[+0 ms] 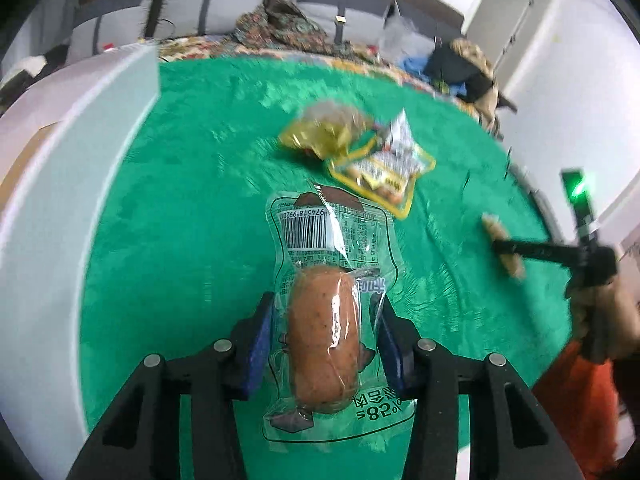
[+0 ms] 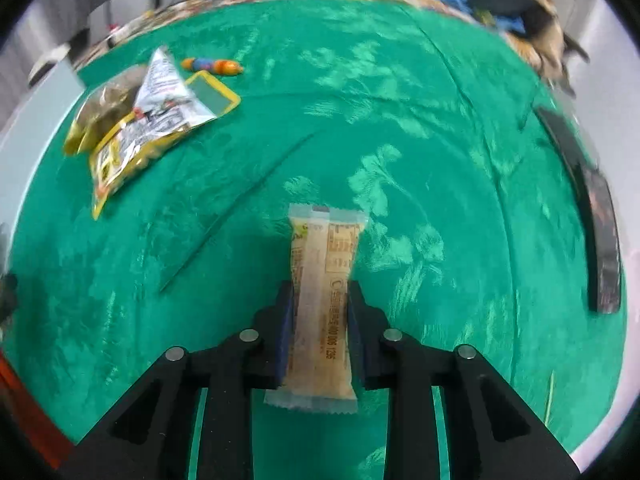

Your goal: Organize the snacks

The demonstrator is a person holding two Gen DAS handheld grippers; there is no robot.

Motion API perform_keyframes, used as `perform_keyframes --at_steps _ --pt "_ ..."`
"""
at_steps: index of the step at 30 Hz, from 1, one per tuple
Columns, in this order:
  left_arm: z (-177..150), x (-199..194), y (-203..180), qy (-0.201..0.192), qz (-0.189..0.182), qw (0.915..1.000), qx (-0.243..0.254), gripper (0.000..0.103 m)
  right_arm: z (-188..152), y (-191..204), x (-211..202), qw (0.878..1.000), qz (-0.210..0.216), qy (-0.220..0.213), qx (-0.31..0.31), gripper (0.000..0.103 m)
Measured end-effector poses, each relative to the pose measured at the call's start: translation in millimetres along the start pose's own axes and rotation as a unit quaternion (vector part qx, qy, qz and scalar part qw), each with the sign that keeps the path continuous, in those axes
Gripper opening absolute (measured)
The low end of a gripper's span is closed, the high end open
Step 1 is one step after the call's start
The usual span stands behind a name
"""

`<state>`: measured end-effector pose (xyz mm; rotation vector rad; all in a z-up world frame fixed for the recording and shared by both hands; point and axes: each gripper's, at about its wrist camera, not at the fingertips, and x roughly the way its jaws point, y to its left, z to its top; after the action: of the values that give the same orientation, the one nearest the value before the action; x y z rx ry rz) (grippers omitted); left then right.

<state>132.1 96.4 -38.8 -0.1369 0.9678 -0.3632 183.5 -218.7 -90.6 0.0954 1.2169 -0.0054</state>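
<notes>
- The left gripper [image 1: 324, 332] clamps the clear-wrapped sausage [image 1: 323, 332] mid-pack, above the green cloth [image 1: 180, 240], likely bound for the white box [image 1: 80, 152].
- The right gripper [image 2: 320, 320] pinches the beige snack bar [image 2: 322, 308] lengthwise.
- The yellow packets [image 2: 132, 132] lie unsorted.

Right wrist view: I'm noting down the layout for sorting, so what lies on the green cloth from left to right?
Yellow snack bags → striped orange snack → beige bar held in the right gripper → dark flat object at the right edge.
</notes>
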Motion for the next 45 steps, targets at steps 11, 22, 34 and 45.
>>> perform_keyframes --at_steps 11,22,34,45 --pt "26.9 -140.1 132.8 -0.087 0.067 0.9907 -0.080 0.046 22.2 100.0 -101.9 0.969 0.241 -0.059 0.013 0.026" --pt "-2.8 -160.2 256.7 -0.060 0.216 0.9600 -0.168 0.075 20.3 407.2 -144.0 0.907 0.377 -0.048 -0.182 0.053" --pt "-47.6 -164.0 203.6 -0.099 0.135 0.9708 -0.172 0.096 -31.0 259.4 -40.6 0.962 0.174 -0.088 -0.189 0.067" --pt "-2.9 -55.6 27.4 -0.051 0.026 0.9977 -0.038 0.102 -47.4 9.6 -0.9 0.991 -0.033 -0.125 -0.021 0.067"
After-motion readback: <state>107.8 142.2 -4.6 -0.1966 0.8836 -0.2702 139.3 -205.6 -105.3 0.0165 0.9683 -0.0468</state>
